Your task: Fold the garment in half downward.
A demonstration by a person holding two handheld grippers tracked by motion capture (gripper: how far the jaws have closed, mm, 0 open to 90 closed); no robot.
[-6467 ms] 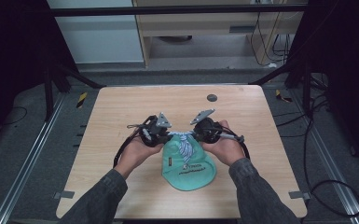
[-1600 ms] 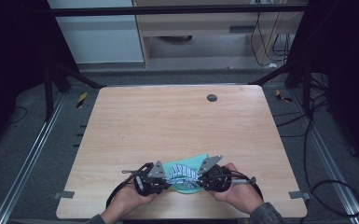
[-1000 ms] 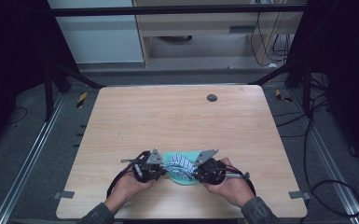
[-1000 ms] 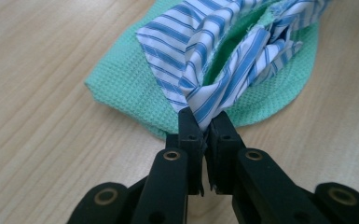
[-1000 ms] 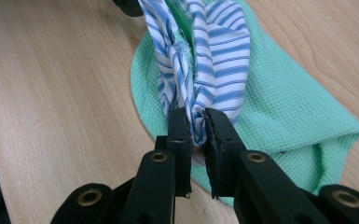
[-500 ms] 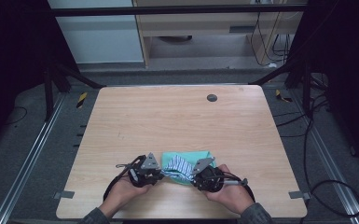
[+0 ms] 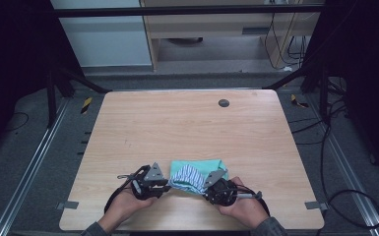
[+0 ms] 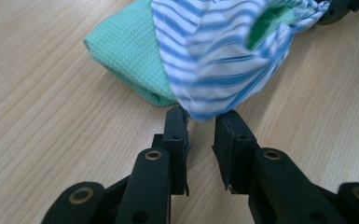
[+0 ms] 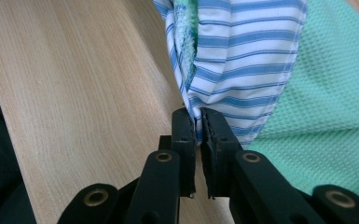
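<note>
The green cloth (image 7: 199,173) with its striped lining lies folded near the front edge of the tabletop (image 7: 187,125), so the fold looks nearly done, with only letting go left. The left tongs (image 8: 200,122) have just been opening, jaws apart at the striped edge without pinching it. The right tongs (image 9: 198,122) are clamped on the other corner, both hands low at the near edge.

A light wooden surface (image 7: 177,128) fills the middle of the frame. A small round dark disc (image 7: 223,103) lies near its far edge, upper centre. Grey carpeted floor (image 7: 24,147) surrounds it, with black cables (image 7: 347,196) coiled at lower right.
</note>
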